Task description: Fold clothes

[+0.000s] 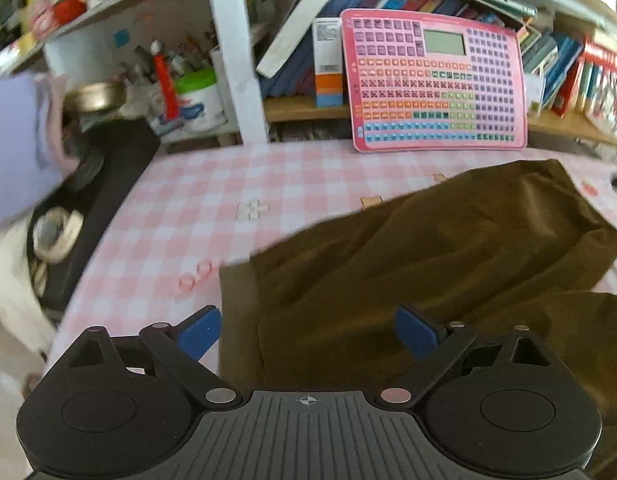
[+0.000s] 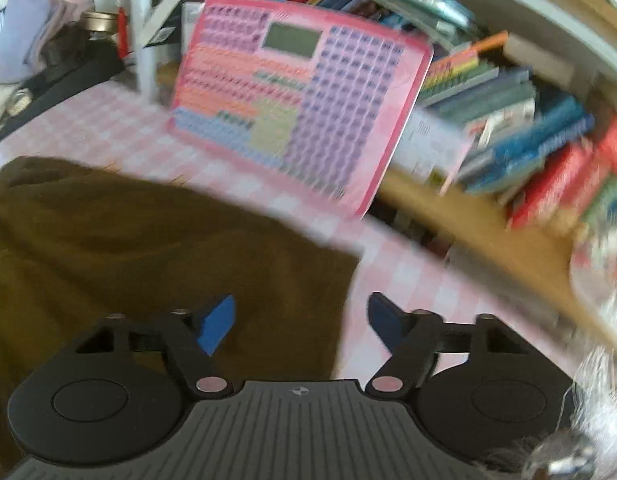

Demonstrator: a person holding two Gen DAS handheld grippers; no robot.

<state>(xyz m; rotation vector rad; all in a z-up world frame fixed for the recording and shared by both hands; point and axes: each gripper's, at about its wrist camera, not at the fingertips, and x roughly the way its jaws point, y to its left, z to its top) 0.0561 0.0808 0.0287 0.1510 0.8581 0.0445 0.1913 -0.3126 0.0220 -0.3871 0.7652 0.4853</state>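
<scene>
Brown garment (image 1: 448, 248) crumpled on pink checked tablecloth (image 1: 196, 200), lower right of left view, lower left of right view. Left gripper (image 1: 308, 330) jaws wide apart over garment's left edge, nothing pinched. Right gripper (image 2: 300, 320) jaws apart over garment's right edge, nothing pinched. Pink keyboard toy (image 1: 436, 80) propped at shelf, upper centre.

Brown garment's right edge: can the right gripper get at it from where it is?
Probably yes. The right gripper is open right over the brown garment edge on the checked tablecloth, with nothing in between.
</scene>
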